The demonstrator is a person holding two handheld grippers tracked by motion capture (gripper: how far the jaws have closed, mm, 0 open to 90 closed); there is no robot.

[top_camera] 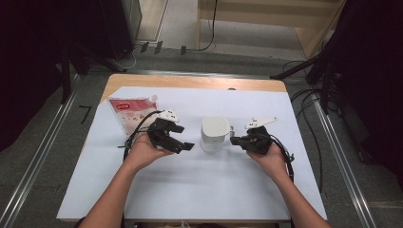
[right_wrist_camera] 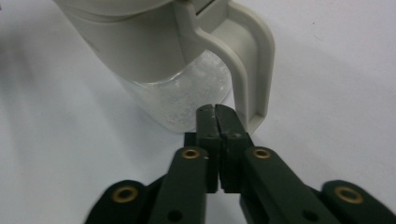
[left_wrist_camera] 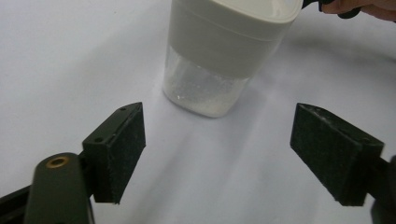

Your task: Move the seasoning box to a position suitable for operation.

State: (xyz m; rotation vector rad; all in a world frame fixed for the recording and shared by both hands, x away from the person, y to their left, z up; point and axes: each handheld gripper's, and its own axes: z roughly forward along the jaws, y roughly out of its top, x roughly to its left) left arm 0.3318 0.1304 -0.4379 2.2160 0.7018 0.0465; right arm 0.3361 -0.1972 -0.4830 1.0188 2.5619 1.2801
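While the white-lidded clear plastic jug (top_camera: pixel 215 134) stands at table centre, the left gripper (top_camera: pixel 183 142) at its 9 o'clock is released; the right gripper (top_camera: pixel 234 140), at 3 o'clock, is clenched empty beside the handle (right_wrist_camera: pixel 247 70).

jugs: 1 (top_camera: pixel 215 134) | pouches: 1 (top_camera: pixel 131 112) | tongs: 2 (top_camera: pixel 186 145) (top_camera: pixel 234 140)

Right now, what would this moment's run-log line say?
left gripper: open, jaws apart, short of jug | right gripper: shut, empty, tips at jug handle | pouch: untouched, far left
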